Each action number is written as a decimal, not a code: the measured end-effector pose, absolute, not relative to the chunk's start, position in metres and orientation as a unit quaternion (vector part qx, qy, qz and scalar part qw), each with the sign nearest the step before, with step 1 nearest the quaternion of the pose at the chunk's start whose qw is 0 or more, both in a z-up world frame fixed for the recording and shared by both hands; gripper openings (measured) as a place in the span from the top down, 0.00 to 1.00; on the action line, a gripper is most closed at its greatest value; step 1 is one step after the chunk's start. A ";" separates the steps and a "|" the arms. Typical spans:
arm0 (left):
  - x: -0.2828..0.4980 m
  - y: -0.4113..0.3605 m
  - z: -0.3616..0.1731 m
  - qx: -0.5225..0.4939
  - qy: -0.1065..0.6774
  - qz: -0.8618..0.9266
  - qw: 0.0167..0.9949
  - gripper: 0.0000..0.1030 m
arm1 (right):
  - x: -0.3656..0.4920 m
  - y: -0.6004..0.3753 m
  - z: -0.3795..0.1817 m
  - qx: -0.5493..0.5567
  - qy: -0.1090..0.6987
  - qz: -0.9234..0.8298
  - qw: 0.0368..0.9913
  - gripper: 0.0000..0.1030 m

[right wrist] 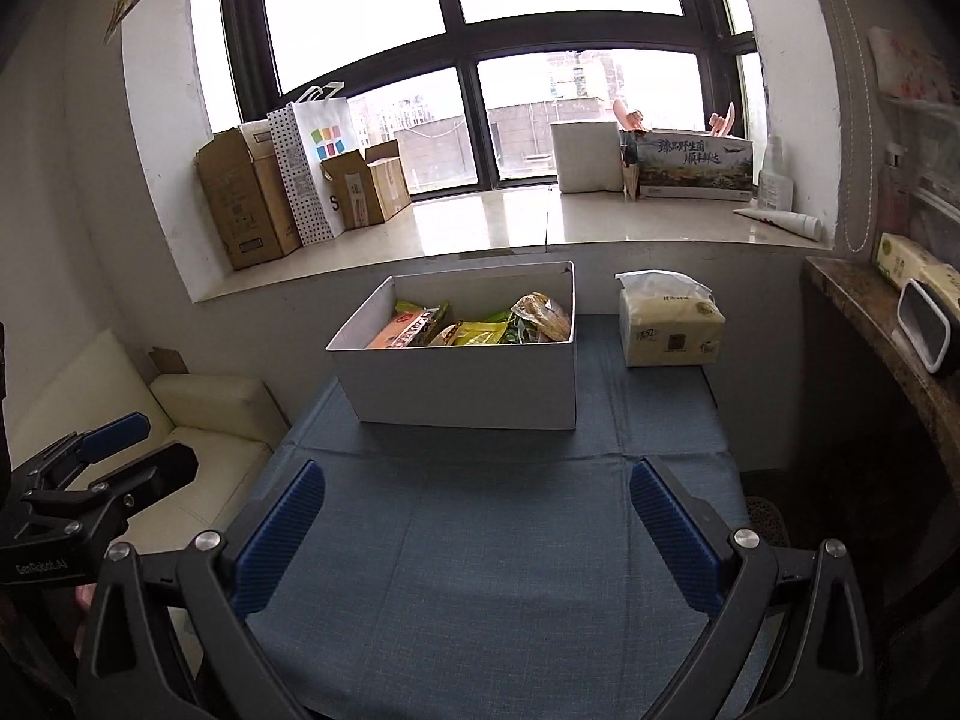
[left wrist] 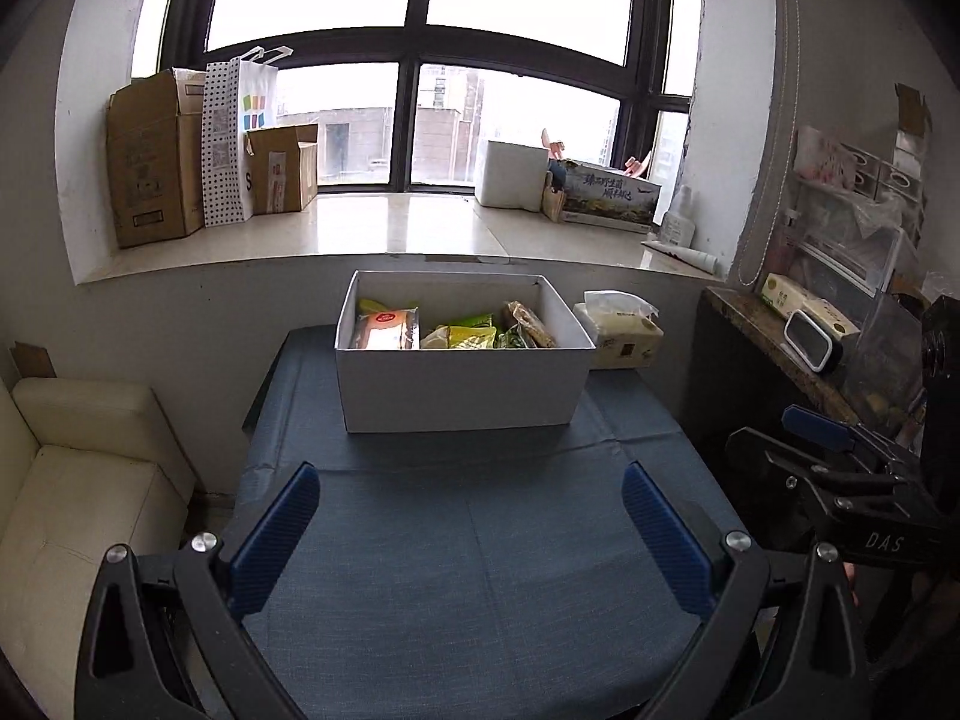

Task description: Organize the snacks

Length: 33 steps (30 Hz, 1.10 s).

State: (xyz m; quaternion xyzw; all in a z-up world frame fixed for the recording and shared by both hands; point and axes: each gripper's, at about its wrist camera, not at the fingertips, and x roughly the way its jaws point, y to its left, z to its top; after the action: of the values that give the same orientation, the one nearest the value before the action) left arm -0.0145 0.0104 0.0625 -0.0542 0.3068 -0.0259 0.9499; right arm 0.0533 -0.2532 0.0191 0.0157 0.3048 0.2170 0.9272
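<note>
The snacks (left wrist: 456, 330) lay together inside the white box (left wrist: 462, 390), which stood toward the far end of the blue-covered table (left wrist: 468, 570), with a tissue pack (right wrist: 669, 330) just beside it on the right. Both tools hung over the near part of the table, well apart from the box. The left gripper (left wrist: 471, 531) had its blue fingers spread wide with nothing between them, and the right gripper (right wrist: 474, 531) was likewise spread and empty. No packet lay on the cloth, so the work looked either finished or not yet begun; the packets sat too deep in the box to tell whether they were sorted. Any next move would call for reaching forward over the near wall of the box and closing on one packet from above.
</note>
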 end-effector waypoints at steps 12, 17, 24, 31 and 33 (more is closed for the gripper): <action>-0.013 0.008 0.059 -0.048 0.313 -0.025 0.948 0.00 | 0.050 -0.253 0.019 0.017 0.306 0.225 0.925 0.00; -0.012 0.009 0.059 -0.045 0.312 -0.022 0.949 0.00 | 0.049 -0.253 0.019 0.014 0.305 0.225 0.925 0.00; -0.012 0.011 0.057 -0.050 0.316 -0.022 0.947 0.00 | 0.048 -0.251 0.020 0.013 0.303 0.226 0.926 0.00; -0.011 0.010 0.056 -0.045 0.317 -0.023 0.947 0.00 | 0.048 -0.252 0.020 0.011 0.304 0.224 0.926 0.00; -0.011 0.010 0.055 -0.046 0.317 -0.024 0.947 0.00 | 0.047 -0.252 0.020 0.011 0.304 0.224 0.926 0.00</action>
State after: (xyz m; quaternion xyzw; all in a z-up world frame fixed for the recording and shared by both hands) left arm -0.0107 0.0098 0.0554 -0.0459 0.3173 -0.0244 0.9469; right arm 0.0472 -0.2520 0.0200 0.0113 0.3035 0.2236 0.9261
